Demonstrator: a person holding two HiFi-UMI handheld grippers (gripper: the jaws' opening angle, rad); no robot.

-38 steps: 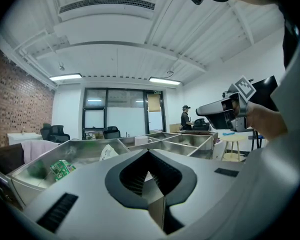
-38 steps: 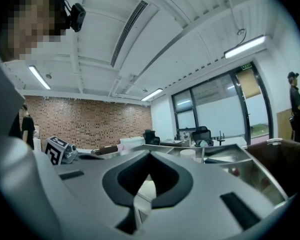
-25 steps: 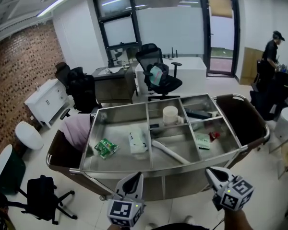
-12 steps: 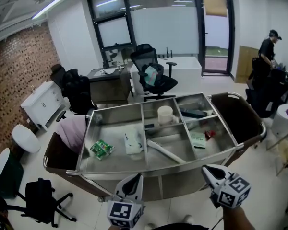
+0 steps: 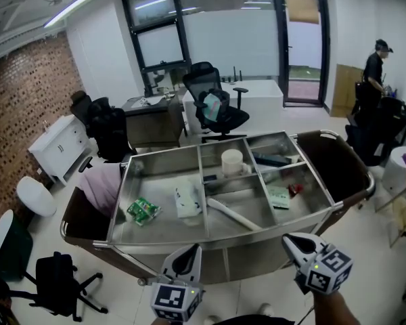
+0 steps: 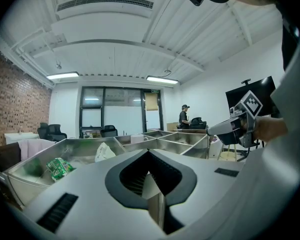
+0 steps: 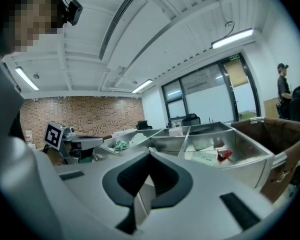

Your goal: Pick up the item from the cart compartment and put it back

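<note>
Our left gripper [image 5: 185, 254] and right gripper [image 5: 295, 244] were both closed on nothing, held just short of the near edge of the cart [image 5: 243, 259]. We judged the green packet [image 5: 143, 210], in the left compartment, lay forward-left, nearer our left gripper; the red item [image 5: 296, 189] sat nearer the right one.

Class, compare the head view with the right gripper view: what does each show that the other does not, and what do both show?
Only the head view: the white tube lying in a middle compartment. Only the right gripper view: a look along the right hand-held gripper, whose jaws are shut with nothing between them. Both: the steel cart, the green packet, the red item, the left hand-held gripper and the person in the background.
</note>
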